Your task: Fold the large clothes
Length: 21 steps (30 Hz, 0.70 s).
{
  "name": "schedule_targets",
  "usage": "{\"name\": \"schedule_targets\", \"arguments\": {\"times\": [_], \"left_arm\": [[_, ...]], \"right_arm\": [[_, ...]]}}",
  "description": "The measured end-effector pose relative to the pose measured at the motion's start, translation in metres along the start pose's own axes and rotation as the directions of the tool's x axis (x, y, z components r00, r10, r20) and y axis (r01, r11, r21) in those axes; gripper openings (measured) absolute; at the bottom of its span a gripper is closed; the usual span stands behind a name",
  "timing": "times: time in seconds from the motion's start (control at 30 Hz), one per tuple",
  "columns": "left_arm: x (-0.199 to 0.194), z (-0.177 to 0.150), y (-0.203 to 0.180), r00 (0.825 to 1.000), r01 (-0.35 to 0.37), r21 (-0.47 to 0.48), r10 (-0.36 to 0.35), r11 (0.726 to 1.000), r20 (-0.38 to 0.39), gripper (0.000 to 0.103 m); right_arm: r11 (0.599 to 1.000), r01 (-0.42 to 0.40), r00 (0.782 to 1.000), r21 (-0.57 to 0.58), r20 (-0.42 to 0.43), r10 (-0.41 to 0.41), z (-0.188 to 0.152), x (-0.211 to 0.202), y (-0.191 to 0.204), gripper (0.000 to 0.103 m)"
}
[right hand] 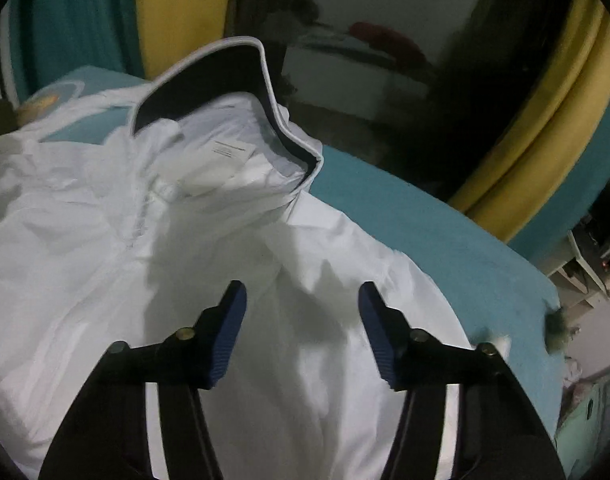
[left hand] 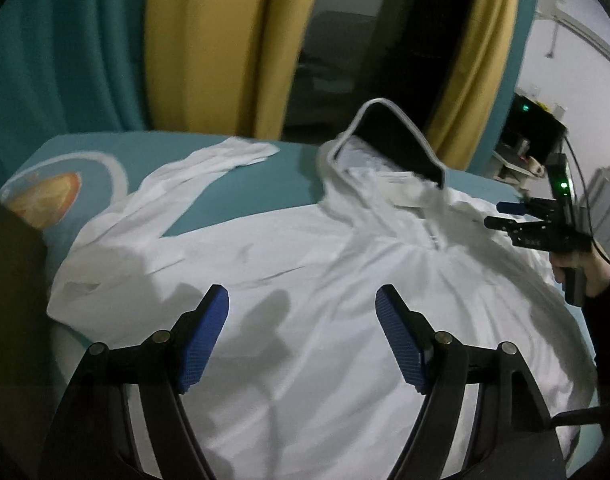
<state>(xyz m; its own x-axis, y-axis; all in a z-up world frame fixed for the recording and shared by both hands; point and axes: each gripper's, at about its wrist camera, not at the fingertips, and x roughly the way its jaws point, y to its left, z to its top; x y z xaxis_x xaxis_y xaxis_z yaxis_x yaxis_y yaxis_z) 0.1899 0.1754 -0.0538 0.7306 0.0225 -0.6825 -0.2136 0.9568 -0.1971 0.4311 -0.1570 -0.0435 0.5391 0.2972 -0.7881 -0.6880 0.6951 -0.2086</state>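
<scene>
Jacket (left hand: 305, 264), white and roomy, lay spread front-up across the teal bed cover (left hand: 241, 200), its zip line running down the chest and its dark-lined hood brim (left hand: 393, 140) standing up at the far end, edged in pale trim. One sleeve (left hand: 177, 184) stretched away over the cover toward the far left, ending near a round orange-and-white print (left hand: 53, 196) on the bedding. Over the body of the garment hovered the left gripper (left hand: 301, 336), its blue pads spread wide and nothing between them but wrinkled white cloth below (a clear gap, no pinch at all). Off at the right edge of that view came the right gripper (left hand: 501, 216), held in a dark-sleeved hand (left hand: 577, 272) with a green light glowing on its housing. From its own camera, the right gripper (right hand: 303, 332) sat above the shoulder area just below the hood, jaws partly apart, gripping nothing, the fabric rumpled beneath them and a white label (right hand: 231, 150) showing inside the neck. Behind the bed hung yellow and teal curtains (left hand: 209, 48), with a dark window gap between them.
</scene>
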Motion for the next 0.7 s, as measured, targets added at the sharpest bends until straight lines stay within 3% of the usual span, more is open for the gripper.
{"name": "schedule_targets", "arguments": {"times": [0.13,0.2,0.4,0.7], "left_arm": [[0.006,0.000,0.013,0.999,-0.049,-0.015,0.049,0.999,-0.005,0.079],[0.008,0.001,0.018,0.997,-0.074,-0.026,0.074,0.997,-0.002,0.079],[0.009,0.005,0.035,0.995,-0.104,-0.082,0.104,0.991,0.001,0.079],[-0.018,0.004,0.037,0.995,-0.085,-0.086,0.089,0.993,0.049,0.079]], "right_arm": [[1.000,-0.017,0.999,-0.006,-0.032,0.017,0.007,0.026,-0.004,0.032],[1.000,-0.015,1.000,0.003,-0.024,0.015,0.008,0.027,-0.008,0.002],[1.000,-0.023,0.999,0.009,0.026,0.023,0.010,-0.003,-0.006,0.002],[1.000,-0.027,0.978,-0.005,0.206,0.028,0.039,-0.101,0.028,0.002]]}}
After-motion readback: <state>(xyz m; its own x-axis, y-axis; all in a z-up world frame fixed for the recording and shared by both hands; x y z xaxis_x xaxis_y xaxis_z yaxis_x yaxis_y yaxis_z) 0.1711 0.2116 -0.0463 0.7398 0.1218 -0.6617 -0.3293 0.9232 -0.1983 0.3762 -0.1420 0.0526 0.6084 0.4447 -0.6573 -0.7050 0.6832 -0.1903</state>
